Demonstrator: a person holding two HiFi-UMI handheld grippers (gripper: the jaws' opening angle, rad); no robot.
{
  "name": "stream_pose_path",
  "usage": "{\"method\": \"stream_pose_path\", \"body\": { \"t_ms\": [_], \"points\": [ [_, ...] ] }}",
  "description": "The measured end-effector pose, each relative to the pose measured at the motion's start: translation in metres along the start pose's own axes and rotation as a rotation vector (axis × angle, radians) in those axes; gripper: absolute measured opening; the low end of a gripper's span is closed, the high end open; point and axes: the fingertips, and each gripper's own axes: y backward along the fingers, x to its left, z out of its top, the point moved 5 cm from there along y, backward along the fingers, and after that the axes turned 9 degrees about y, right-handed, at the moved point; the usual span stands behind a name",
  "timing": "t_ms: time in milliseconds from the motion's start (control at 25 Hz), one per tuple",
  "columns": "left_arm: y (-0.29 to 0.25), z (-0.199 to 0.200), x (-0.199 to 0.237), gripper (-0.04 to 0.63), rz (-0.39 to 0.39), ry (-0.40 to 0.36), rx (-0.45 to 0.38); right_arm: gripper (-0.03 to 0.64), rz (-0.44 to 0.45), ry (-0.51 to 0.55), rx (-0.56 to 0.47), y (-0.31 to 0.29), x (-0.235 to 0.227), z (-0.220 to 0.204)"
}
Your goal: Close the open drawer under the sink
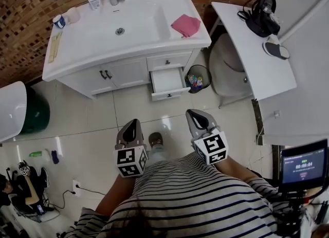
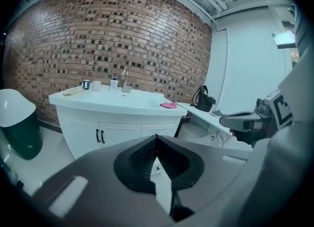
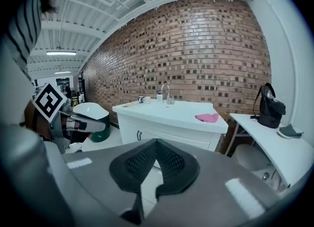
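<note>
Under the right end of the white sink cabinet (image 1: 123,72), the open drawer (image 1: 167,81) sticks out toward the person, a smooth white box with a small dark knob. Facing its front panel, well apart over the glossy floor tiles (image 1: 97,124), hangs the right gripper (image 1: 197,115), nearer than the left gripper (image 1: 132,125). Both have their jaws pressed together and empty.

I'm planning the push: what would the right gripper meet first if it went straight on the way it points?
Most likely the front of the open drawer. The right gripper points at it across bare floor with nothing between, though depth is uncertain.
</note>
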Motion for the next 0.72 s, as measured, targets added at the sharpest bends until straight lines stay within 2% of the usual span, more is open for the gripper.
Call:
{"method": "stream_pose_path", "body": {
  "t_ms": [200, 480, 600, 720],
  "points": [
    [-0.047, 0.018, 0.017, 0.014, -0.014, -0.018, 0.047, 0.0, -0.031, 0.002, 0.021, -0.04, -0.028, 0.006],
    [-0.097, 0.021, 0.016, 0.014, -0.011, -0.024, 0.016, 0.0, 0.001, -0.026, 0.012, -0.076, -0.053, -0.013],
    [-0.123, 0.006, 0.018, 0.015, -0.013, -0.033, -0.026, 0.0, 0.007, -0.03, -0.015, -0.097, -0.059, -0.04],
    [-0.155, -0.024, 0.035, 0.014, -0.004, -0.063, -0.061, 0.0, -0.005, -0.047, -0.018, -0.126, -0.062, -0.089]
  ]
}}
